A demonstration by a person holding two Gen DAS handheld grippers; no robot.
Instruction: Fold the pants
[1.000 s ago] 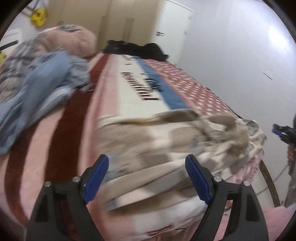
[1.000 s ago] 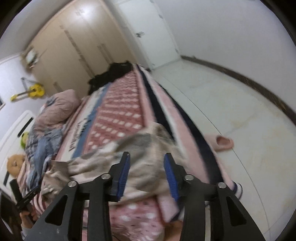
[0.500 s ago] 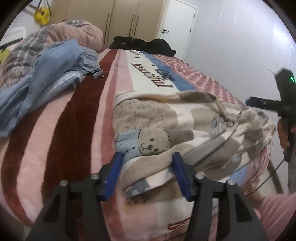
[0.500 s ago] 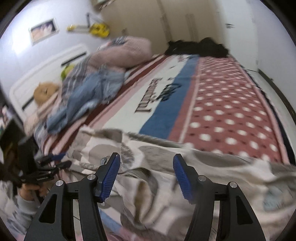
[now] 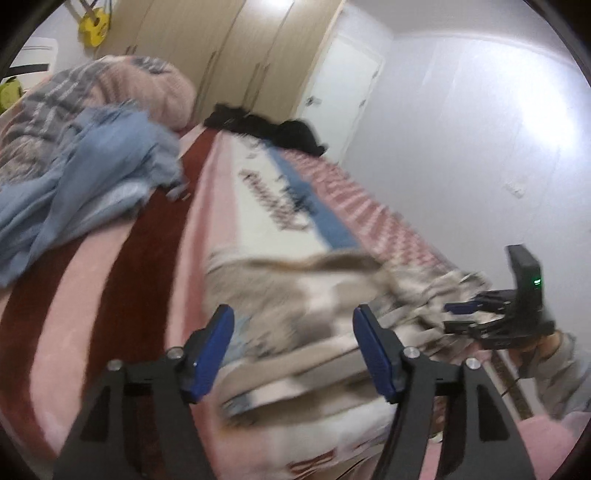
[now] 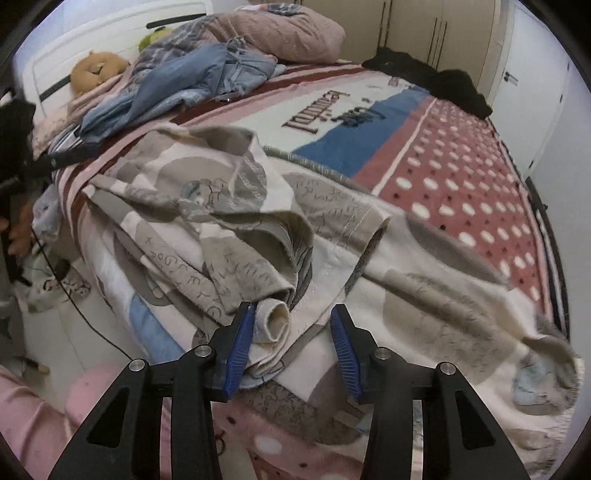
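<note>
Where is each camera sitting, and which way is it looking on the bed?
Left wrist: sits on the left gripper, looking along the bed toward the wardrobe and door; its own open fingers show, plus the right gripper at the right edge.
Right wrist: sits on the right gripper, tilted down at the printed pants, facing the headboard and teddy; its fingers straddle a rolled fabric edge without clamping it.
Both share: the pants, blue clothes, black clothes and striped blanket.

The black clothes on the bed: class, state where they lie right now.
In the right wrist view the black clothes lie at the bed's far end, upper right, before the wardrobe and left of the white door.
</note>
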